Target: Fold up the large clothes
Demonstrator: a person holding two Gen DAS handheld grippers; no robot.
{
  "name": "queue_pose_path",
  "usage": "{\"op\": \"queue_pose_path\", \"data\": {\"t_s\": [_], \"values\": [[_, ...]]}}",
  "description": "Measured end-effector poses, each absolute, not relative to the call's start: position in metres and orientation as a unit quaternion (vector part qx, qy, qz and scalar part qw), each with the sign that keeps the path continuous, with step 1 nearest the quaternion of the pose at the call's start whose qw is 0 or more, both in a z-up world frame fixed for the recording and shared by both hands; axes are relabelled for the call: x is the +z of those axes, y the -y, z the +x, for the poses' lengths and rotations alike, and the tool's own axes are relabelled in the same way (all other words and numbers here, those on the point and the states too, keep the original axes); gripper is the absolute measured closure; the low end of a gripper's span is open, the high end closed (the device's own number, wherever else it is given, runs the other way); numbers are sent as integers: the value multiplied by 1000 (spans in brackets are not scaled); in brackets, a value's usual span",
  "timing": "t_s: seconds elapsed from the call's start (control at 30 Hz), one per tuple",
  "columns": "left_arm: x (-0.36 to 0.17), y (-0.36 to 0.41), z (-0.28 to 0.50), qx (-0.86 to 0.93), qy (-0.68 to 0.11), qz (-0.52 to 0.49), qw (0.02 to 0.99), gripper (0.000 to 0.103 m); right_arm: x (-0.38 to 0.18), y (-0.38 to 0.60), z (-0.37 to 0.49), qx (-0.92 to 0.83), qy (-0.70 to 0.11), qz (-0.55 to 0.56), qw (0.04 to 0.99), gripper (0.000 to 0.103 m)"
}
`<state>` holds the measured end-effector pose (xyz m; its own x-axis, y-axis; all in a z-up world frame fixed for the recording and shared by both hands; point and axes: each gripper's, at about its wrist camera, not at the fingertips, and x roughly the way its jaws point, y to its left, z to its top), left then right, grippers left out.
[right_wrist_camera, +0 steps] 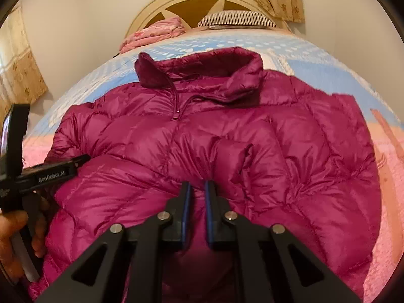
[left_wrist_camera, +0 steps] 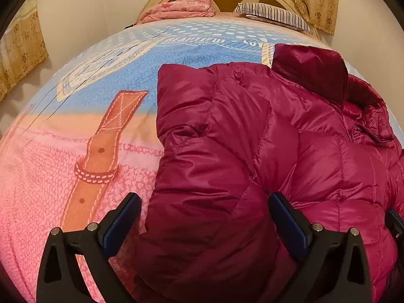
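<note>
A: What are the grippers doing?

B: The right gripper is pinched onto a fold of the magenta puffer jacket at its near hem. The left gripper gapes wide, its fingers straddling the jacket's folded side, not squeezing.

A: And the jacket?

B: Front up on the bed, collar toward the headboard. A striped pillow and pink bundle lie at the head edge.
</note>
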<state>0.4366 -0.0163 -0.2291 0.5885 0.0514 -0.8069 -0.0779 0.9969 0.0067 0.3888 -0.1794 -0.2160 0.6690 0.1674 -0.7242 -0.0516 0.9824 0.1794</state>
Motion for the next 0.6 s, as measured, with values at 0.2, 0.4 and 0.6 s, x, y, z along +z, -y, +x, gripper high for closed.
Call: {"op": "queue_pose_path", "data": {"t_s": [0.2, 0.4, 0.6], "values": [[-230, 15, 435, 37, -452, -15, 891, 1, -218, 179, 392, 55, -408, 69, 909, 93], [-230, 16, 434, 37, -451, -14, 892, 1, -221, 174, 394, 47, -409, 55, 910, 94], [-230, 16, 434, 38, -451, -13, 892, 1, -221, 171, 395, 40, -409, 44, 911, 94]]}}
